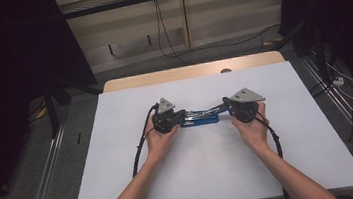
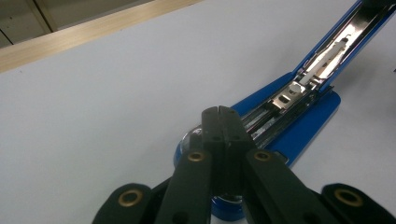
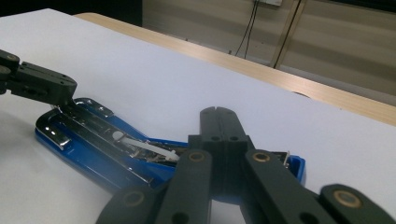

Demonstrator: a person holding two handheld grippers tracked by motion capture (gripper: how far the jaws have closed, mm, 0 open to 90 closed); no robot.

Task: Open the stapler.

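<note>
A blue stapler (image 1: 199,119) lies on the white table top (image 1: 212,166), swung open so its chrome staple channel (image 2: 303,79) shows. My left gripper (image 1: 181,115) is shut, jaws pressed together with nothing between them, its tip over the stapler's rounded blue end (image 2: 187,144). My right gripper (image 1: 225,103) is also shut and empty, hovering over the opposite end of the stapler (image 3: 116,158). In the right gripper view the left gripper (image 3: 42,84) rests at the stapler's far chrome end. Whether either tip touches the stapler I cannot tell.
A wooden table edge (image 1: 191,71) runs along the far side of the white surface. Beyond it are a grey floor, cables (image 1: 164,35) and a pale wall panel. A dark stand (image 1: 52,106) is at the left, and more cables (image 1: 349,85) lie at the right.
</note>
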